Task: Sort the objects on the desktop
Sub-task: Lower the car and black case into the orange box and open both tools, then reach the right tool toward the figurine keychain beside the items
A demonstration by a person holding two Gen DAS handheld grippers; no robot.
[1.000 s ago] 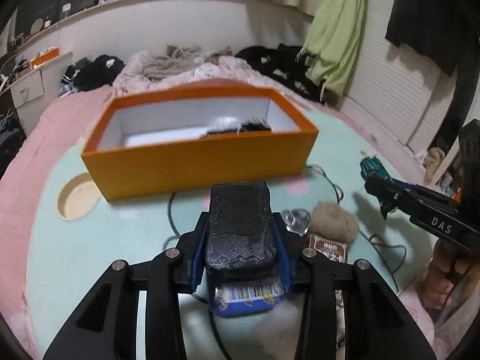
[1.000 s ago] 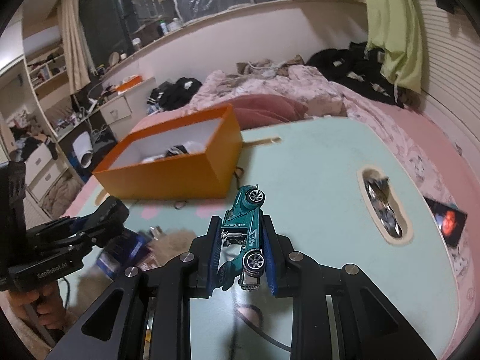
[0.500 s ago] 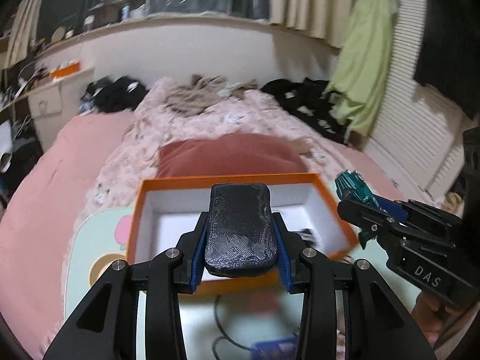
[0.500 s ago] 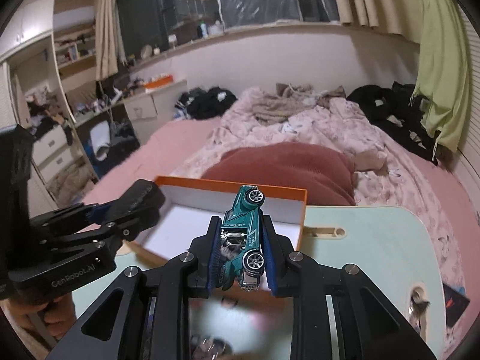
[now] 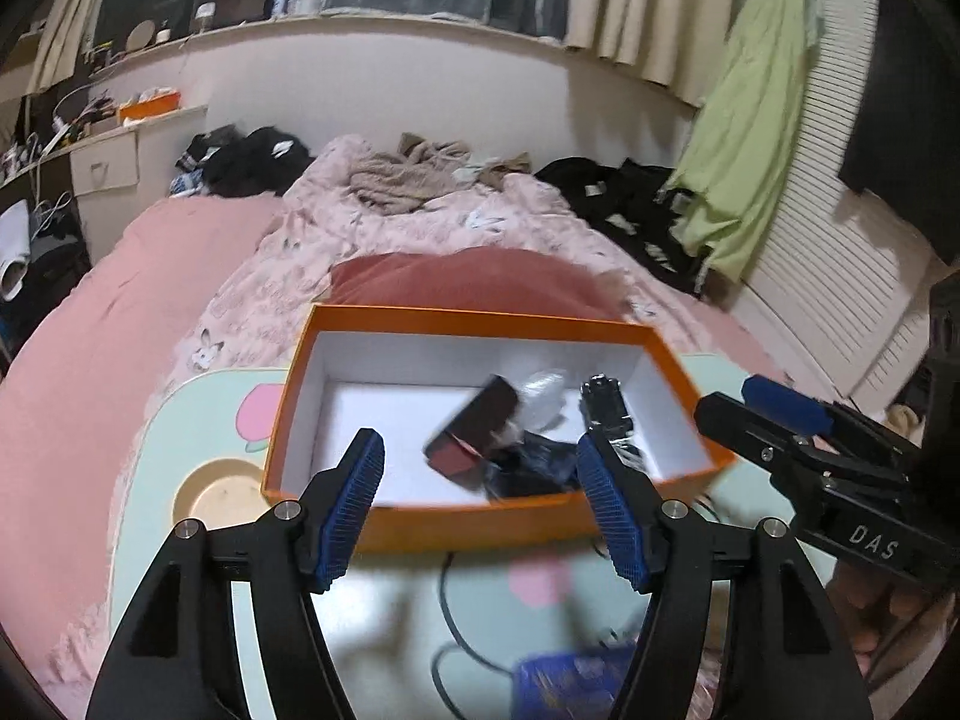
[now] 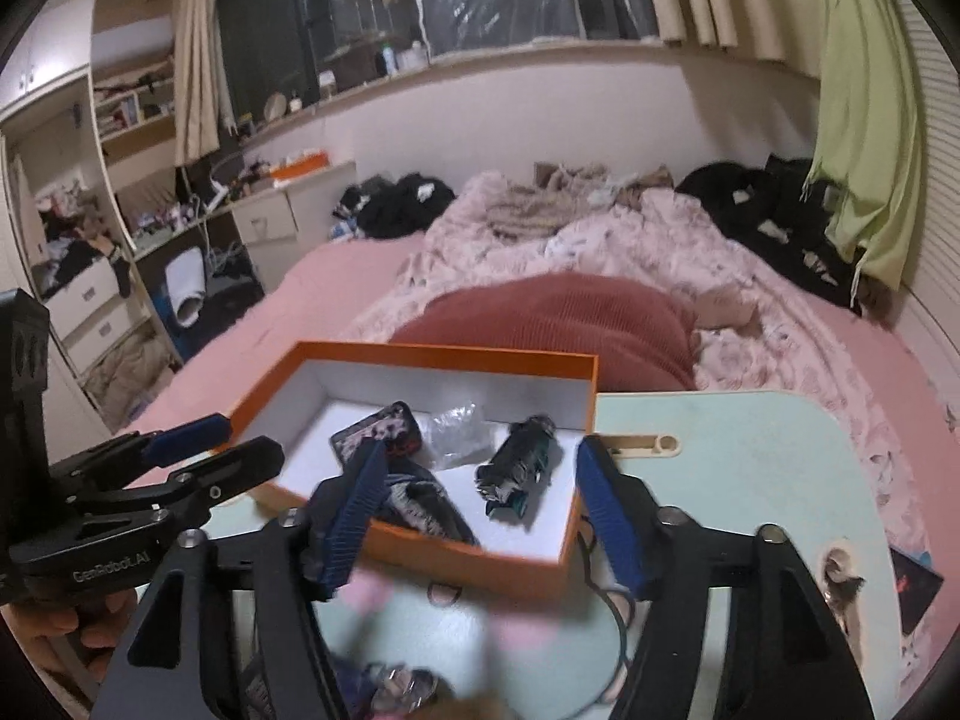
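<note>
Left wrist: right hand-held gripper (image 5: pixel 774 399) marked "DAS"; both just opened, empty, over orange box (image 5: pixel 480 519)

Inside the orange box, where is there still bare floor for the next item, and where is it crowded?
The orange box has bare white floor along its left end, between the left wall and the dark case. The right half is crowded: case, clear wrapper, toy car and dark clutter at the near wall.

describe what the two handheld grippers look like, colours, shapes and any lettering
Both are matte black plastic. The left gripper and right gripper each have two angled arms with silver screws, ending in fingers faced with ribbed blue pads. Seen from the side, the right one's body reads "DAS" in white and the left one's reads "GenRobot.AI". No cables or sleeves show.
</note>
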